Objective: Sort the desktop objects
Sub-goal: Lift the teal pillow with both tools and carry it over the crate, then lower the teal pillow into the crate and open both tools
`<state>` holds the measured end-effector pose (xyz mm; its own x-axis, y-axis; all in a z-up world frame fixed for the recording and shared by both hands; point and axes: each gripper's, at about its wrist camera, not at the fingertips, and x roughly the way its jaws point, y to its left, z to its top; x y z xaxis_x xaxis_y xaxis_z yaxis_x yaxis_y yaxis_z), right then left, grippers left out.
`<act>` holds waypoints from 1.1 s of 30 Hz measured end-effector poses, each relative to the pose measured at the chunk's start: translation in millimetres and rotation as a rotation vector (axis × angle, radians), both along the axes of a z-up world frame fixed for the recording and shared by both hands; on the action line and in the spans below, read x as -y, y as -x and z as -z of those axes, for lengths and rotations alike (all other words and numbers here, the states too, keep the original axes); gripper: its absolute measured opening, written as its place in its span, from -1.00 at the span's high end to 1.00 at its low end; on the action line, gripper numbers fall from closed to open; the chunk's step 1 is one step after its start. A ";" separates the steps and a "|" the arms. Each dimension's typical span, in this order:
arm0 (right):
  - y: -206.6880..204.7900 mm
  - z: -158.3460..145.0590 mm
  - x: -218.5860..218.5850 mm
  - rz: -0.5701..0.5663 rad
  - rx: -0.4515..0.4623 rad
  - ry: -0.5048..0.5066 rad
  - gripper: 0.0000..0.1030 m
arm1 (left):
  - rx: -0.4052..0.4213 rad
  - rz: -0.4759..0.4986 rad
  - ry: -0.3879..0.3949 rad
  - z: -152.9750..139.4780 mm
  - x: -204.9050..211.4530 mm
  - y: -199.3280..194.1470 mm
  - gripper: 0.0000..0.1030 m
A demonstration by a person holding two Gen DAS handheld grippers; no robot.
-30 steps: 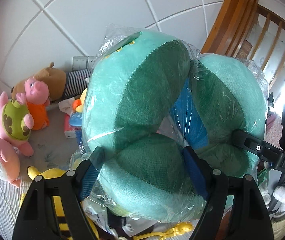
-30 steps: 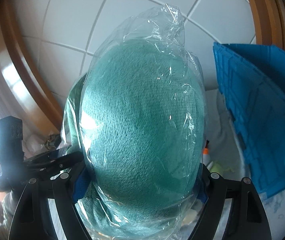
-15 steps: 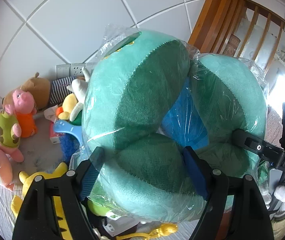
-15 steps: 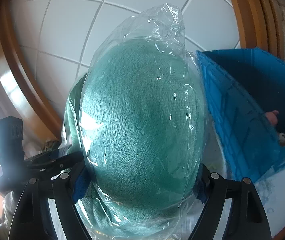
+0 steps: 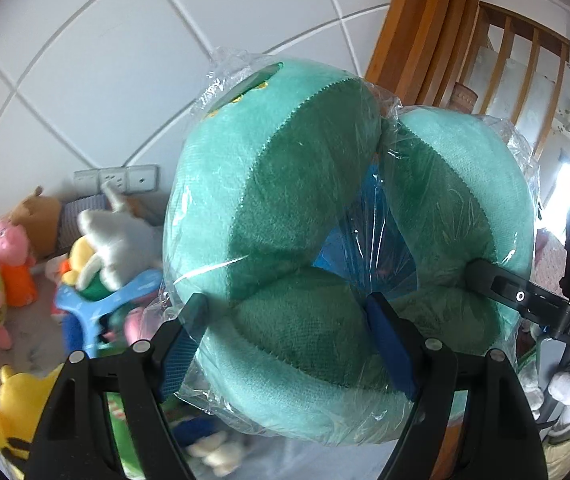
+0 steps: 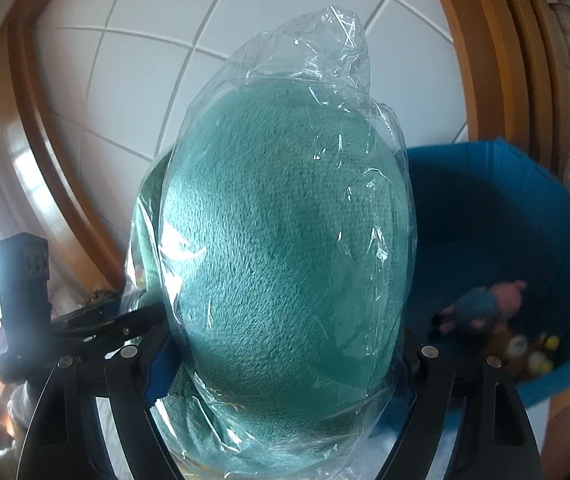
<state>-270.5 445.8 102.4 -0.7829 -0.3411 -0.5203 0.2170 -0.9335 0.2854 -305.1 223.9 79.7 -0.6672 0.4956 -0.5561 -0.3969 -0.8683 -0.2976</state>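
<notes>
Left wrist view: left gripper (image 5: 285, 328) pinches the bagged green neck pillow (image 5: 285, 216) at centre frame.

Right wrist view: right gripper (image 6: 281, 356) clamps its other limb; blue bin (image 6: 497, 216) at right. Best keep both grips level, release only over the bin.
</notes>
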 end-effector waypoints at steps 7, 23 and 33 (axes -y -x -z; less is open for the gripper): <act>10.3 -32.2 -92.6 0.013 -0.021 0.021 -0.61 | -0.027 0.025 0.030 -28.8 -88.2 24.5 -0.56; 105.5 -3.8 -240.1 0.072 0.150 0.061 -0.61 | 0.191 0.029 0.096 9.7 -242.0 142.1 -0.56; 233.0 55.2 -273.6 -0.036 0.401 0.102 -0.61 | 0.454 -0.127 0.175 74.9 -281.4 238.1 -0.56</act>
<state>-503.5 719.4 47.2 -0.5119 -0.4299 -0.7437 0.1018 -0.8900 0.4444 -543.2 505.3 4.8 -0.3875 0.2996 -0.8718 -0.1489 -0.9536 -0.2615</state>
